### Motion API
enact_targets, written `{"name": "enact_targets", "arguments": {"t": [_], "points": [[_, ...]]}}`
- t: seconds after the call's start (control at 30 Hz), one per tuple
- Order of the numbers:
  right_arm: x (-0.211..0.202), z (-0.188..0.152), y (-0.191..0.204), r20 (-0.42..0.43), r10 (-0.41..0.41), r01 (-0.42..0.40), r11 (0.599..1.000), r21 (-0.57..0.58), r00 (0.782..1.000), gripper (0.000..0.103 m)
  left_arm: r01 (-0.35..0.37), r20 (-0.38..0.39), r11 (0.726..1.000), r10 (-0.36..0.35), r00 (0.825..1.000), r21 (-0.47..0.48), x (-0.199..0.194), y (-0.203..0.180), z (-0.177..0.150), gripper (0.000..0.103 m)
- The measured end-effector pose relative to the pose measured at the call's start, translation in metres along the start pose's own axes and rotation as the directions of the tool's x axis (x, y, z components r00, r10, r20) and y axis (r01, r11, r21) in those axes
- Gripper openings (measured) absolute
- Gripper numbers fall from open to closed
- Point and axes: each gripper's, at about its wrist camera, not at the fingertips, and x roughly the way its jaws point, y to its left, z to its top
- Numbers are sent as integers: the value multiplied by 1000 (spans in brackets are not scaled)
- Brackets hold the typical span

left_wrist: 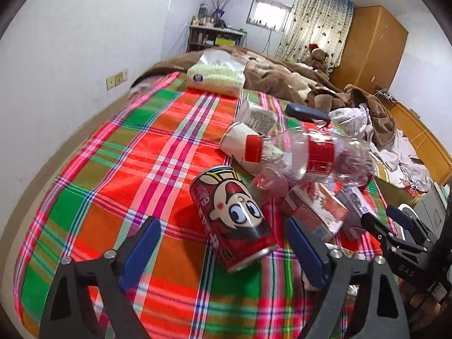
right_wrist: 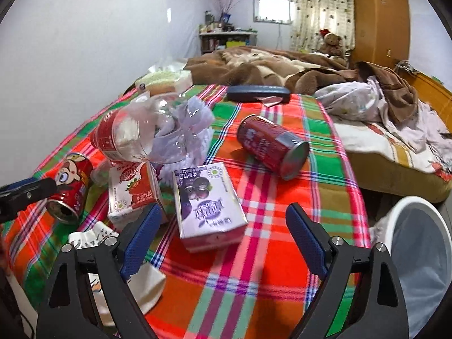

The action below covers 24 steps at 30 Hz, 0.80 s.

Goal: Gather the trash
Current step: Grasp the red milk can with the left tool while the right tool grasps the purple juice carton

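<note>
My left tool [left_wrist: 223, 243] is spread wide, and the red cartoon can [left_wrist: 233, 217] lies on its side between its fingers, which do not press on it. Beyond that can sits the crushed clear bottle [left_wrist: 308, 155] with a red cap, resting over a white paper cup [left_wrist: 240, 144]. My right tool [right_wrist: 223, 234] is spread too, empty, with the purple drink carton [right_wrist: 207, 206] lying just ahead between its fingers (neither pad touches it). Left of that tool stands the strawberry milk carton [right_wrist: 132, 192]; farther ahead and to the right lies a second red can [right_wrist: 272, 147]. Everything rests on the plaid bedspread [right_wrist: 268, 268]. A white bin [right_wrist: 421, 254] stands to the right tool's right, off the bed.
</note>
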Motion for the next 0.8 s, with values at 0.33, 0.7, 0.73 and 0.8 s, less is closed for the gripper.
{"name": "enact_targets", "arguments": {"t": [0.33,0.7,0.73,0.8], "points": [[11,6,5,-59,15,-17,1000,-24,998,70,20,-81,999,-23,996,-42,38,1,10,79],[15,10,2,-63,30,-30,1000,-3,998,58,1,-99,999,-6,995,-53,60,-1,19,64],[15,10,2,-63,31,-31,1000,-1,998,58,-4,-101,999,-1,995,-50,60,-2,19,63],[15,10,0,-62,31,-31,1000,6,998,58,-18,-99,999,14,995,-38,59,-4,19,62]]}}
